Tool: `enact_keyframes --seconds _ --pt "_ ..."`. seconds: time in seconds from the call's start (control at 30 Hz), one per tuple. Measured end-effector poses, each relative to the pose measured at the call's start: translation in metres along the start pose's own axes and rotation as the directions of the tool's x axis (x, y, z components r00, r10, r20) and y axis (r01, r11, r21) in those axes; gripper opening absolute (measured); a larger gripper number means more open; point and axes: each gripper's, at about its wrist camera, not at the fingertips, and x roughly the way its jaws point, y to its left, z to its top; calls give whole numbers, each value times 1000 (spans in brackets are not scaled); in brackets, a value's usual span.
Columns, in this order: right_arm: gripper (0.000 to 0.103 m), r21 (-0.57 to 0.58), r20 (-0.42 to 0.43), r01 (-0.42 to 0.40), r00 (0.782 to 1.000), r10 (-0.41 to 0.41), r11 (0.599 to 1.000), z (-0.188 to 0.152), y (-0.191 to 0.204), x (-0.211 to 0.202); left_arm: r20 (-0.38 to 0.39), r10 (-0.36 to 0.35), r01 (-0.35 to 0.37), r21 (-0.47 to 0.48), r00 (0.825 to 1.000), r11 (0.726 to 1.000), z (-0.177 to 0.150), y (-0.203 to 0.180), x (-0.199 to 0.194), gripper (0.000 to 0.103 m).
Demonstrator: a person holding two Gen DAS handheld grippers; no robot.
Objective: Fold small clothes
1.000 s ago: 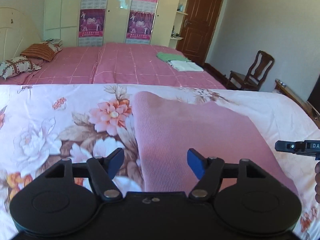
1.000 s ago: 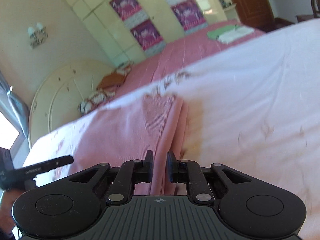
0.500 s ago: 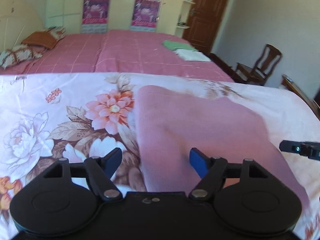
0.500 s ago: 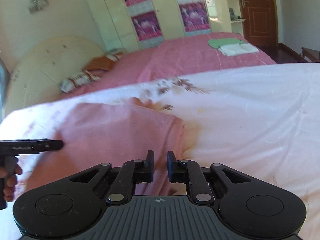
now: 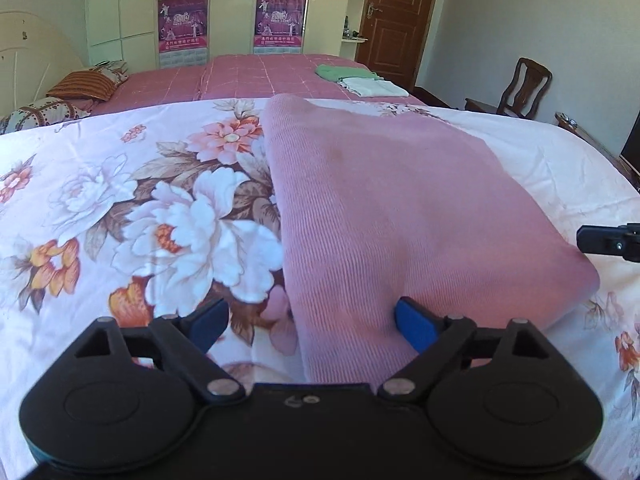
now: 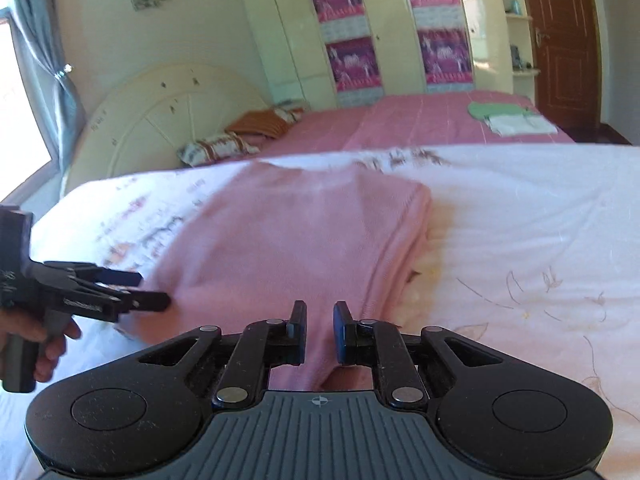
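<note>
A folded pink ribbed garment (image 5: 400, 216) lies on the floral bedsheet (image 5: 120, 208). My left gripper (image 5: 310, 322) is open wide, its jaws straddling the garment's near left edge just above the sheet. In the right wrist view the same garment (image 6: 288, 240) lies ahead; my right gripper (image 6: 320, 330) is nearly closed, with the garment's near edge between its pads. The left gripper (image 6: 136, 290) shows at the garment's left corner. The right gripper's tip (image 5: 608, 238) shows at the right edge of the left wrist view.
Behind is a second bed with a pink cover (image 5: 260, 76) carrying folded green (image 5: 340, 72) and white clothes (image 5: 372, 88) and pillows (image 5: 84, 84). A wooden chair (image 5: 520, 92) and a door (image 5: 396, 20) stand at the right. Wardrobes (image 6: 360, 32) line the back wall.
The garment has been laid flatter and folded over. Both grippers have come lower and nearer its near edge; the right view has levelled out.
</note>
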Motion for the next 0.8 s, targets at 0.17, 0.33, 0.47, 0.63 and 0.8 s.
enact_keyframes --seconds 0.17,0.33,0.47,0.63,0.8 --pt "14 -83 -112 45 992 -54 996 -23 9 9 -17 20 -20 -27 1000 999 -14 8 -3 93" --pt "13 -93 -145 79 985 -92 992 -24 10 19 -6 54 -54 -3 999 999 -17 1 -5 93" --pt "13 -117 -153 95 982 -113 989 -25 14 21 -3 60 -60 -7 998 998 -19 1 -6 94" --pt "14 -113 -143 99 983 -115 989 -22 17 12 1 35 -35 -54 999 998 -14 6 -17 93" --pt "72 148 -22 70 997 -67 987 -6 -16 -14 109 -66 83 -161 992 983 8 25 -29 100"
